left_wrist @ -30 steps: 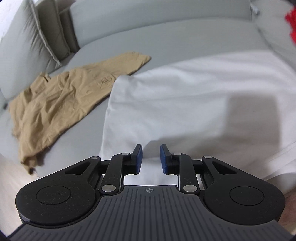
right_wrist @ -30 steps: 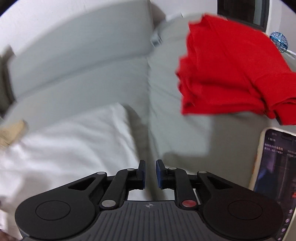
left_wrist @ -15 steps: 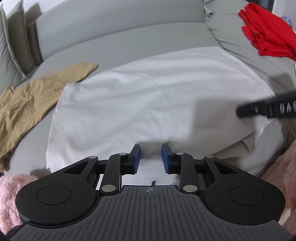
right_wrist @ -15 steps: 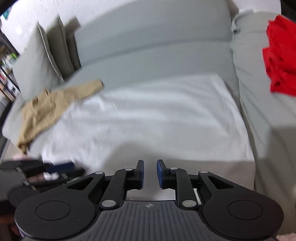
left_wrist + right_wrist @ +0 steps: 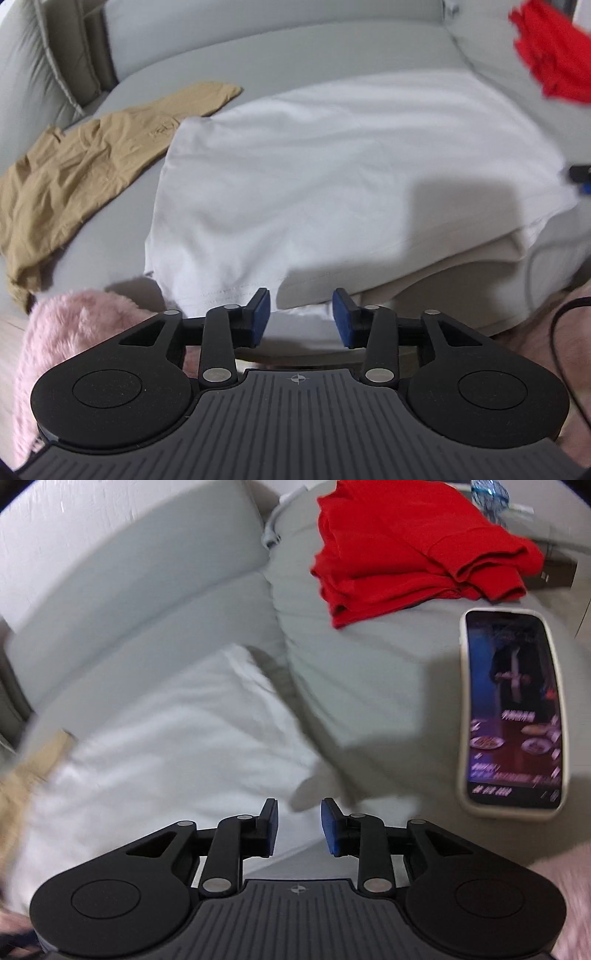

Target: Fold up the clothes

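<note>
- Left wrist view: the left gripper (image 5: pixel 301 317) hangs over the near hem of the white garment (image 5: pixel 332 166) spread on the grey sofa (image 5: pixel 258 48); its fingers are opening, nothing between them; a tan garment (image 5: pixel 81 162) lies alongside.
- Right wrist view alone shows a lit phone (image 5: pixel 513 709) beside folded red clothes (image 5: pixel 406 546); the right gripper (image 5: pixel 297 827) fingers are opening, empty, at the white garment's edge.

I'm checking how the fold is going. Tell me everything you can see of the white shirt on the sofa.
The white shirt is plain, thin, cotton-looking cloth, spread flat and lightly wrinkled over the grey sofa seat. Its near edge hangs over the seat front, showing a stitched hem and a folded-under layer at the right. A tan garment touches its far left corner. Neither gripper holds it.
</note>
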Demonstrator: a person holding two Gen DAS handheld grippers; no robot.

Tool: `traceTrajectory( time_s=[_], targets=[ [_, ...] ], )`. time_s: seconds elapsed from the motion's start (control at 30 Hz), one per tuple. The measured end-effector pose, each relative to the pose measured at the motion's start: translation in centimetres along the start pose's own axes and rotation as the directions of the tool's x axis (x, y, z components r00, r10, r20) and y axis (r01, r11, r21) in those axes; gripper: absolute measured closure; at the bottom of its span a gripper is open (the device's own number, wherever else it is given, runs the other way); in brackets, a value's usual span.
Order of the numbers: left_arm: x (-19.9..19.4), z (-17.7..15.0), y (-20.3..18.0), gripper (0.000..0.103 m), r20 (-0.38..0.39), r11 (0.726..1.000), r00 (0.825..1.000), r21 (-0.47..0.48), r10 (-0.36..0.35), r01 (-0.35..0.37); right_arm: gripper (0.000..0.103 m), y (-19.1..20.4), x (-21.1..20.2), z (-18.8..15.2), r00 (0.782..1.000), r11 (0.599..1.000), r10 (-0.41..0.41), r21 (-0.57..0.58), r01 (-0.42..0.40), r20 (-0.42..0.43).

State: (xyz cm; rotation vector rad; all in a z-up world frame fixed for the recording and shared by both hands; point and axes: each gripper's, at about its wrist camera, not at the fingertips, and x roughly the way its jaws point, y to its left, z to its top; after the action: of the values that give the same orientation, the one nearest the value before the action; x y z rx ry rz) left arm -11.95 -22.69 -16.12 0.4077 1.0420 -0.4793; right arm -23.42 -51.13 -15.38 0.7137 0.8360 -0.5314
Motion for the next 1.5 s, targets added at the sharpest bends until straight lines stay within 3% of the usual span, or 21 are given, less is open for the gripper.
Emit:
traceTrajectory(
  time_s=[0.13, 0.27, 0.4, 0.57, 0.67, 0.73, 0.77, 0.93, 1.17, 1.3, 1.5],
  targets=[
    [-0.7, 0.2, 0.8, 0.048, 0.033, 0.999, 0.999, -0.032, 0.006, -0.005, 0.062, 1.8, 0.2, -2.2, 0.990, 0.989, 0.141, 0.036, -0.141, -0.008],
    [-0.6, -0.3, 2.0, 0.047, 0.039, 0.998, 0.998, -0.037, 0.054, -0.053, 0.062, 3.2, 0.8, -3.2, 0.978, 0.977, 0.206, 0.057, -0.204, -0.032],
    [0.2, -0.9, 3.8, 0.047, -0.006, 0.993, 0.998, -0.092, 0.067, -0.068, 0.057, 4.8, 0.6, -3.0, 0.981, 0.981, 0.193, 0.004, -0.193, -0.035],
    [0.7, -0.9, 4.5, 0.045, -0.015, 0.989, 0.998, -0.127, 0.068, -0.069, 0.056, 4.4, 0.7, -3.1, 0.982, 0.982, 0.187, 0.028, -0.186, -0.038],
    [0.7, -0.9, 4.3, 0.045, -0.018, 0.991, 0.998, -0.115, 0.061, -0.063, 0.050, 2.7, 0.4, -2.5, 0.979, 0.967, 0.202, 0.159, -0.198, -0.008],
    [0.8, -0.9, 4.2, 0.045, -0.015, 0.992, 0.998, -0.106, 0.064, -0.066, 0.037, 1.2, 0.2, -2.0, 0.980, 0.944, 0.196, 0.268, -0.194, 0.020],
    [0.8, -0.9, 4.2, 0.045, -0.015, 0.992, 0.998, -0.104, 0.065, -0.067, 0.035, 0.8, 0.3, -1.7, 0.981, 0.934, 0.194, 0.301, -0.192, 0.025],
    [1.3, -0.9, 4.5, 0.045, -0.035, 0.990, 0.997, -0.118, 0.072, -0.075, 0.035, -0.5, 2.0, -1.1, 0.990, 0.915, 0.140, 0.386, -0.116, -0.034],
    [1.7, -0.6, 4.2, 0.045, -0.041, 0.991, 0.996, -0.105, 0.080, -0.084, 0.043, -0.6, 4.0, -2.9, 0.988, 0.887, 0.144, 0.450, -0.101, -0.063],
    [2.0, -0.6, 4.2, 0.045, -0.049, 0.991, 0.995, -0.101, 0.085, -0.089, 0.046, -2.0, 4.5, -3.4, 0.988, 0.833, 0.149, 0.532, -0.149, 0.043],
    [2.3, -0.7, 4.4, 0.045, -0.053, 0.991, 0.995, -0.103, 0.083, -0.089, 0.046, -4.1, 6.2, -4.0, 0.965, 0.734, 0.243, 0.632, -0.251, 0.101]
  ],
)
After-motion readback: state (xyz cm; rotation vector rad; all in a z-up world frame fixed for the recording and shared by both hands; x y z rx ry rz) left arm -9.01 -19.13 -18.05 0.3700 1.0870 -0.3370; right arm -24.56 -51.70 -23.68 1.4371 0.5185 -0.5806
